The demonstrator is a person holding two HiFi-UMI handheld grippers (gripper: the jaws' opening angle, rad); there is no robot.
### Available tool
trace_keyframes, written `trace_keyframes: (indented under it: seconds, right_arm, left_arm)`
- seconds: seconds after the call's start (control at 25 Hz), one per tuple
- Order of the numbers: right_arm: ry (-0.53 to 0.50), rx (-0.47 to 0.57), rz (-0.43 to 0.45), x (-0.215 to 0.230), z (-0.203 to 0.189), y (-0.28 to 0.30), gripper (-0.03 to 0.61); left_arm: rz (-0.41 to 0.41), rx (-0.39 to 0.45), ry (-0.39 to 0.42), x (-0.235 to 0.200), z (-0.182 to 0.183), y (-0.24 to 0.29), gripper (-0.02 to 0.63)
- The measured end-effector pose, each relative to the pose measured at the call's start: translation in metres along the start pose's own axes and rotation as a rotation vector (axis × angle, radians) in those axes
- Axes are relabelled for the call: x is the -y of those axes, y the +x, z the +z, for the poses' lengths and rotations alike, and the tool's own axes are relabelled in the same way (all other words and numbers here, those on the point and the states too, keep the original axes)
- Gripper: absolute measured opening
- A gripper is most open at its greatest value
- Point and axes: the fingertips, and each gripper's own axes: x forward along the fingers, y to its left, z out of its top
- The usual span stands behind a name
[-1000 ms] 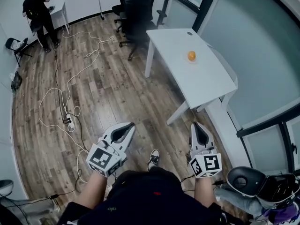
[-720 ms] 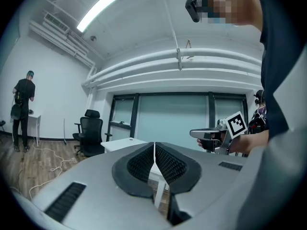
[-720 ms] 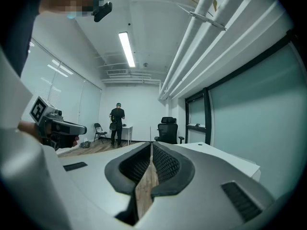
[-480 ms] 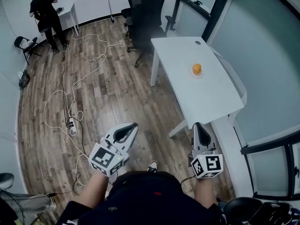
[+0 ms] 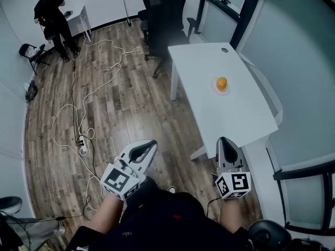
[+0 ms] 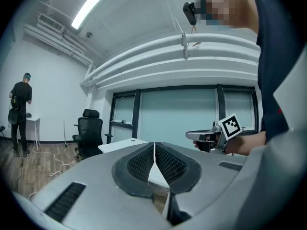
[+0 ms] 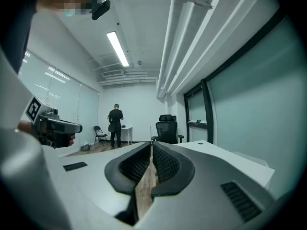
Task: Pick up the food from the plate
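An orange piece of food [image 5: 222, 82] sits on a small pale plate [image 5: 215, 88] on the white table [image 5: 220, 106], seen in the head view. Both grippers hang low in front of the person, well short of the table. My left gripper [image 5: 151, 146] is over the wood floor, jaws together with nothing between them [image 6: 154, 146]. My right gripper [image 5: 224, 141] is near the table's near corner, jaws also together and empty [image 7: 151, 147]. Neither gripper view shows the food.
A black office chair [image 5: 165, 7] stands at the table's far end. White cables [image 5: 78, 114] trail across the wood floor. A person in black [image 5: 52, 14] stands at a small desk far back left. Glass walls [image 5: 293, 51] run along the right.
The view has shifted closer to the table; the table and food now sit lower and nearer in the head view. Both grippers stay shut and low.
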Motion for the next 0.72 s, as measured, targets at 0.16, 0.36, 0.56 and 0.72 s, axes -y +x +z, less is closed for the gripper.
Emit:
trace_keyframes:
  seconds: [0.16,0.36,0.56,0.72]
  right_arm:
    - [-0.017,0.000,0.001,0.009,-0.001,0.028,0.034]
    - [-0.028,-0.029,-0.064,0.040,-0.011,0.066,0.034]
    - [-0.044,-0.018,-0.168,0.059,-0.003,0.118,0.034]
    - [-0.048,-0.033,-0.256,0.076,0.010,0.164,0.034]
  left_arm:
    - [-0.019,-0.020,-0.014,-0.022,-0.005,0.029,0.031]
    - [-0.111,-0.026,-0.011,-0.053,-0.008,0.090,0.031]
    - [-0.205,-0.029,0.006,-0.113,-0.001,0.149,0.031]
    - [-0.284,-0.031,0.003,-0.159,0.022,0.200,0.031]
